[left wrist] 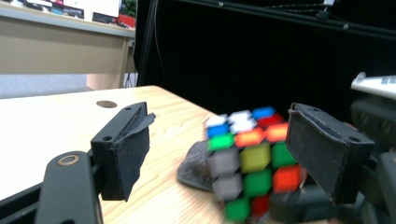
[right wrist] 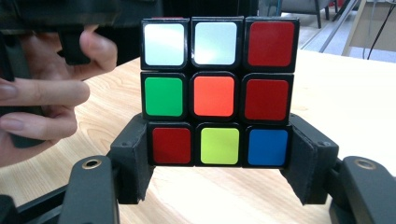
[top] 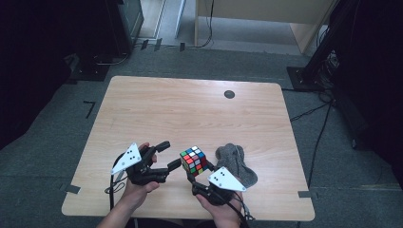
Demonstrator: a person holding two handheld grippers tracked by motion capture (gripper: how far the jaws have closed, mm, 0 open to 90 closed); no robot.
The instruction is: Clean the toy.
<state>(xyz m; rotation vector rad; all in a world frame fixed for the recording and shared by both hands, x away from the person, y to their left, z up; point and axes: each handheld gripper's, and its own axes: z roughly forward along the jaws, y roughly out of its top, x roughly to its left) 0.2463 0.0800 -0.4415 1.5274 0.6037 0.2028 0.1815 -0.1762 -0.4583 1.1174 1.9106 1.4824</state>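
While the right gripper clamps its bottom layer, the 3x3 puzzle cube shows scrambled stickers; left gripper jaws gape, holding nothing.

Puzzle cube blurred in the left gripper view, its far corner hidden behind a black jaw, grey cloth partly covered by the cube, person's hand cut off at the right gripper view's left edge
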